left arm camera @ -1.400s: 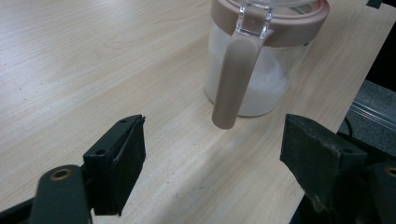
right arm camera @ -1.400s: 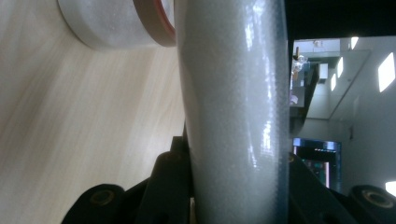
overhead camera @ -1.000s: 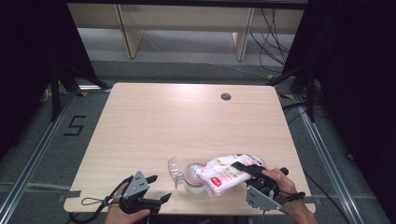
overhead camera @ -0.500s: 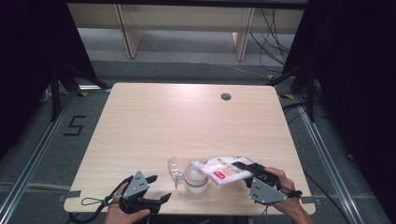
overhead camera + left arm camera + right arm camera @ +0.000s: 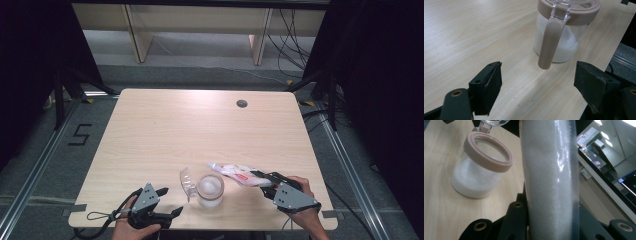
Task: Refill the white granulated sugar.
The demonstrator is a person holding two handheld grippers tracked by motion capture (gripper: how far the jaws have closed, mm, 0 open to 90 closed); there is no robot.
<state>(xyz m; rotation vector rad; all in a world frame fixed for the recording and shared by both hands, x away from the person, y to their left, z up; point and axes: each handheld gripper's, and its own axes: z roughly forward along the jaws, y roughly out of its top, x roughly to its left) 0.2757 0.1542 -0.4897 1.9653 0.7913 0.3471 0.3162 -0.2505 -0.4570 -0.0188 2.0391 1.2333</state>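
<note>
Right hand-held gripper point(image 5: 264, 179) clamped on a clear plastic bag of white granules with a red-and-white label point(image 5: 235, 170), jaws pinched on the bag's rear end; bag stretched near level from the gripper toward the jar, its far tip above the counter just beside the jar's rim. In the right gripper view the bag point(image 5: 549, 177) stood as a full, taut column between the jaws.

Clear round jar with a beige rim and a flipped-open clear lid point(image 5: 210, 189) sat near the front edge of the counter, about midway along it, partly filled with white powder. Beige latch tab point(image 5: 549, 42) hung down its side.

Left hand-held gripper point(image 5: 172, 202) rested by the front-left corner, jaws spread wide, nothing between them, pointed at the jar.

Handling, as judged: bag soft and shifting, film slick, contents sagging toward the low end; a grip on the gathered end behind the fill would hold best, squeezing mid-body risks a burst or spill. Jar looked light and easy to tip; steady it by the body below the rim.

Light wood-laminate counter point(image 5: 165, 135), smooth, with a cable grommet point(image 5: 242, 103) toward the rear right. Grey floor, dark curtains at both sides, shelving behind.
</note>
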